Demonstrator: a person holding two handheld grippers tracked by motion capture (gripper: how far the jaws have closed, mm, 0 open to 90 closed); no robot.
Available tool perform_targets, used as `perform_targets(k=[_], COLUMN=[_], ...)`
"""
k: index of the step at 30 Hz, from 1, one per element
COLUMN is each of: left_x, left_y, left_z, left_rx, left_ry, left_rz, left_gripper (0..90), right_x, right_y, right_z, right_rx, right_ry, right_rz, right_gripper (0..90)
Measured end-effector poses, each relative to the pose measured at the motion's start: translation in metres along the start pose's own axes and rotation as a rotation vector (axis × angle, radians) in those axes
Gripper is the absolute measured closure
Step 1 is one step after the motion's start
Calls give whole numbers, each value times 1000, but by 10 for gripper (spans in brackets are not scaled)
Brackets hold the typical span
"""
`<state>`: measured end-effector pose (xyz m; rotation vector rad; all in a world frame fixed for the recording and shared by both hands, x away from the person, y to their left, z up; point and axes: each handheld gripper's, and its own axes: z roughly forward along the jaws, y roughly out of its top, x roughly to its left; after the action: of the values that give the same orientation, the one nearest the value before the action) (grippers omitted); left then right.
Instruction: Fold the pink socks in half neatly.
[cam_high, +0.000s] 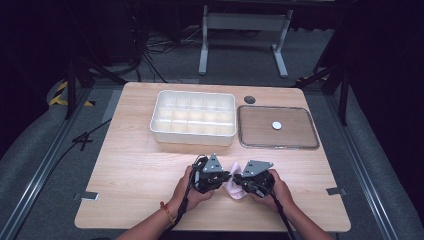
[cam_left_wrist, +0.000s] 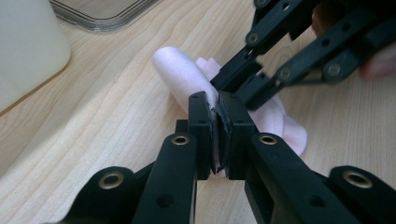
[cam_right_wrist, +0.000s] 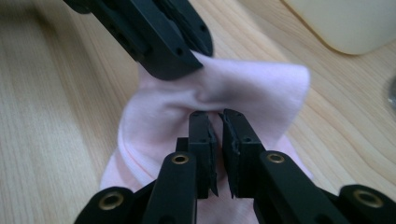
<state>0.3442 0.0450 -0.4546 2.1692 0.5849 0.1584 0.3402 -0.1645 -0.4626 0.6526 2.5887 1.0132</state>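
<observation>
Black jaws of the left gripper (cam_left_wrist: 215, 135) stand pressed together, a thin edge of the pink cloth (cam_left_wrist: 187, 79) pinched between the pads. In the right gripper view, the right gripper (cam_right_wrist: 218, 149) has its jaws a narrow slit apart, their tips against the cloth (cam_right_wrist: 163, 116); whether they nip any fabric cannot be told. From above, the two grippers meet tip to tip, left gripper (cam_high: 212, 176) at nine o'clock of the cloth (cam_high: 233, 187) and right gripper (cam_high: 255, 179) at three o'clock, each in a hand. The cloth lies bunched on the wooden table (cam_high: 130, 150), near its front edge. At twelve o'clock of the cloth, well apart, sits a white divided tray (cam_high: 194, 118); at one o'clock lies a clear flat lid (cam_high: 278, 127) with a small white disc (cam_high: 276, 125) on it.
</observation>
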Motion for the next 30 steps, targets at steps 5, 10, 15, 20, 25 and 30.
perform_targets(k=[5, 10, 15, 20, 25, 30], left_x=[-1, -7, -9, -7, -6, -9], left_y=[0, 2, 2, 2, 2, 3], left_z=[0, 0, 0, -1, -1, -1], left_rx=[3, -13, 2, 3, 13, -1], left_ry=[1, -10, -15, 10, 22, 12], left_rz=[20, 58, 88, 77, 84, 98], left_gripper=[843, 842, 843, 845, 845, 844], right_x=[-4, -1, 3, -3, -10, -6], right_y=[-5, -4, -2, -2, -6, -9], right_z=[-8, -1, 3, -6, -21, -9], right_rx=[29, 41, 26, -7, 12, 71], right_ry=[-6, -14, -33, -12, 4, 20], right_rz=[2, -8, -12, 8, 17, 5], right_gripper=[821, 848, 844, 782, 810, 840])
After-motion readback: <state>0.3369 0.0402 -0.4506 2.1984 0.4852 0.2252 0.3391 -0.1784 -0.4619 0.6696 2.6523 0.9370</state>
